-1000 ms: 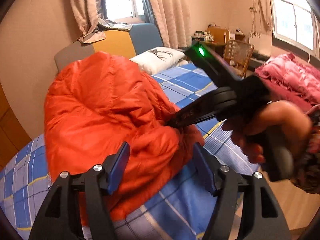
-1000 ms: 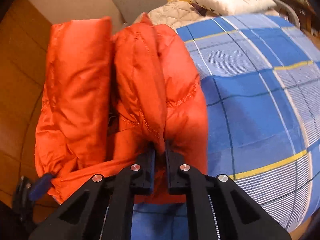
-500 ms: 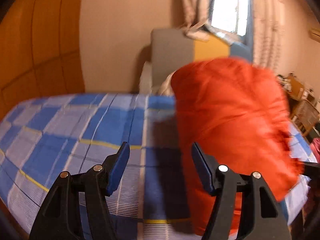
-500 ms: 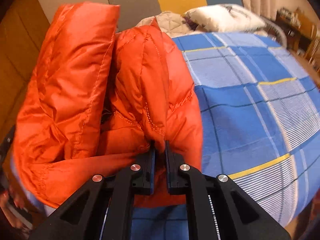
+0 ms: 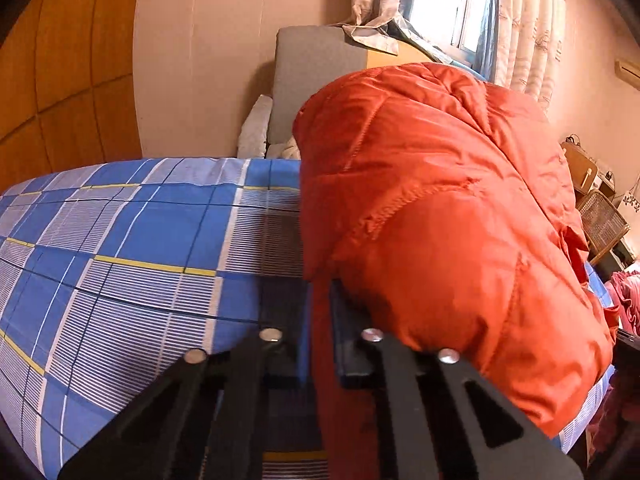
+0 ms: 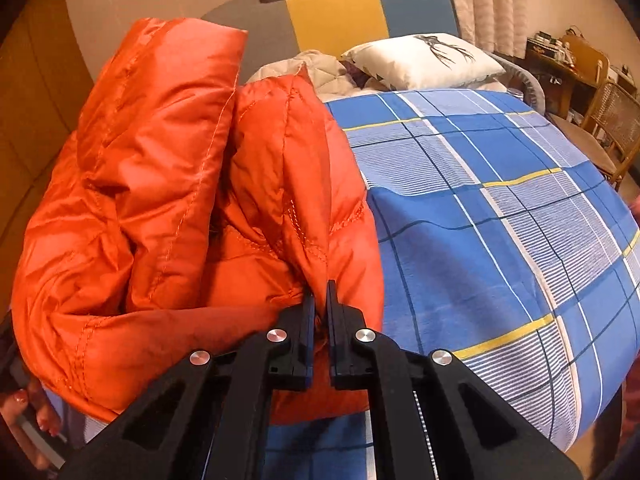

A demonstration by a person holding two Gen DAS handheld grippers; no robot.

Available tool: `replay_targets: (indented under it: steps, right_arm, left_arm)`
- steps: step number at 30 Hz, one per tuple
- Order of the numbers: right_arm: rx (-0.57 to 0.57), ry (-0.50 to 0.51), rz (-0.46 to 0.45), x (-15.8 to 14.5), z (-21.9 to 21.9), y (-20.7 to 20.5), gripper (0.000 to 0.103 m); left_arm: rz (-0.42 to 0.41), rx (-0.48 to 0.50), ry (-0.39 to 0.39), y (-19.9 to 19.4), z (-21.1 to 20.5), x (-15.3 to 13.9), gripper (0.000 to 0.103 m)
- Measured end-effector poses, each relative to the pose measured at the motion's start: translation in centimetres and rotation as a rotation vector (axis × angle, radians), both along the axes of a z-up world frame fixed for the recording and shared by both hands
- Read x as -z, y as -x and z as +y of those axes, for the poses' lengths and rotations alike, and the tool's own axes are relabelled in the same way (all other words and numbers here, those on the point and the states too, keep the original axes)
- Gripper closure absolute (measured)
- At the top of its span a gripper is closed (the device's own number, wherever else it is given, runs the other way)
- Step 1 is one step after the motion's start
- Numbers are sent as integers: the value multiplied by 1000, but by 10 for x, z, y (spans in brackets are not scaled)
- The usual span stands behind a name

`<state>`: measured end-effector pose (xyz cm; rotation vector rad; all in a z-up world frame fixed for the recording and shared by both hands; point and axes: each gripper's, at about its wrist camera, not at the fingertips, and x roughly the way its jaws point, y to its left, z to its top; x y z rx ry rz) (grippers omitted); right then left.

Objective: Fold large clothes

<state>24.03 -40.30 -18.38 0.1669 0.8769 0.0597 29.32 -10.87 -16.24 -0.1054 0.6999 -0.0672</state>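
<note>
We have the orange puffer jacket (image 6: 160,208) bunched on the blue plaid bed (image 6: 500,240), filling the 9 o'clock half of the right wrist view; its folds run lengthwise from 6 toward 12 o'clock, toward the headboard (image 6: 336,12). In the left wrist view the jacket (image 5: 440,220) bulks from 6 up to 1 o'clock, over the bed (image 5: 140,240). Our right gripper (image 6: 320,300) enters from 6 o'clock, jaws nearly together, pinching a stitched ridge of the jacket. Our left gripper (image 5: 320,320) also reaches in from 6 o'clock, jaws narrow with a strip of orange fabric clamped between them. A white pillow (image 6: 424,60) lies at 1 o'clock beyond the jacket, a wicker chair (image 6: 612,128) at 3 o'clock
</note>
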Motion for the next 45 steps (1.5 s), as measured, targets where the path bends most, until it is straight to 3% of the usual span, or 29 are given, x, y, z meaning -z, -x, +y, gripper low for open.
replay_targets:
  steps: [2, 10, 17, 25, 30, 34, 37, 39, 42, 45]
  right_arm:
    - [3, -1, 4, 1, -1, -3, 99]
    - [-2, -4, 14, 2, -7, -5, 99]
    - [-14, -6, 28, 4, -7, -9, 99]
    - [9, -24, 37, 9, -14, -11, 99]
    - [32, -62, 31, 8, -27, -7, 99]
    - [69, -107, 6, -6, -43, 5, 99]
    - [103, -156, -30, -21, -56, 17, 99]
    - [106, -181, -60, -31, -60, 23, 99]
    - [53, -239, -109, -50, -55, 29, 99]
    - [-36, -201, -116, -58, -28, 24, 99]
  left_arm:
    - [2, 16, -24, 2, -9, -2, 103]
    - [31, 44, 18, 6, -8, -21, 103]
    - [-51, 28, 93, 24, -8, -38, 101]
    - [19, 68, -64, -2, -57, -25, 103]
    - [32, 70, -246, -6, -98, -11, 103]
    - [40, 80, -277, -5, -107, -5, 103]
    - [42, 100, -356, -5, -123, -3, 103]
    - [44, 103, -354, -5, -127, -3, 103]
    - [48, 102, -346, -5, -125, -1, 103]
    - [50, 104, -352, -6, -126, -1, 103]
